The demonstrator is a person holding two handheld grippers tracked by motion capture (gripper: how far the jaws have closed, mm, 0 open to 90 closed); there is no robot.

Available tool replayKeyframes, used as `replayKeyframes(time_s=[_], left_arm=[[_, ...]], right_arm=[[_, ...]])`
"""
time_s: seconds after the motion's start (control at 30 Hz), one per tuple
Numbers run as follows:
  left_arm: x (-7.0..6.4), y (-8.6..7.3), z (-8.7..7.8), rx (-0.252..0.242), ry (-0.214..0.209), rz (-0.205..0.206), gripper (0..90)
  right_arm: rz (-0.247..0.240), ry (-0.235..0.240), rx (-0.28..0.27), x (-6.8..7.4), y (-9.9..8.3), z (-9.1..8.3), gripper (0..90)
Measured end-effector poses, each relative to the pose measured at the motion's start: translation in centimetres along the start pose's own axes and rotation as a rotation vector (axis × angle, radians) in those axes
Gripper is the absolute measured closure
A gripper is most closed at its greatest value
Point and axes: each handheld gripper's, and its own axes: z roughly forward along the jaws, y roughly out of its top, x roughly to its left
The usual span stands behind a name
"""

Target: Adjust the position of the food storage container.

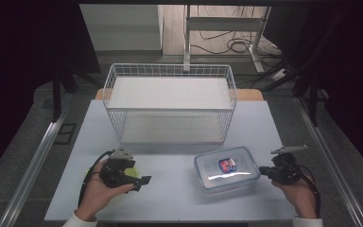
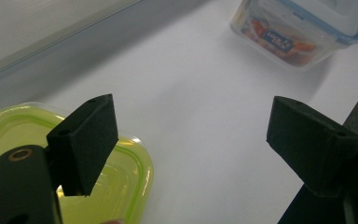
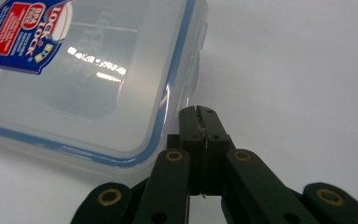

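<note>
The left gripper point(image 1: 139, 181), jaws spread, hovers over a yellow-green plastic lid point(image 2: 126, 172); the right gripper point(image 1: 263, 170), jaws pressed together, sits just beside the clear blue-rimmed plastic container point(image 1: 227, 169).

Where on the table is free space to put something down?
Free: the strip between the green-lidded container and the clear blue-rimmed container, and the table left of the wire basket. Crowded: around the left gripper and right gripper.
</note>
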Motion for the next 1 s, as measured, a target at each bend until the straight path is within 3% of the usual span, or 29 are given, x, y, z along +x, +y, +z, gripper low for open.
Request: replayKeyframes(time_s=[0.4, 1.0], left_arm=[[0.2, 0.0, 0.0, -0.002, 0.000, -0.004, 16.1], [0.2, 0.0, 0.2, 0.003, 0.000, -0.006, 16.0]], right_arm=[[-0.068, 0.088, 0.019, 3.5, 0.4, 0.9, 89.4], [-0.148, 0.132, -0.001, 7.5, 1.4, 2.4, 89.3]])
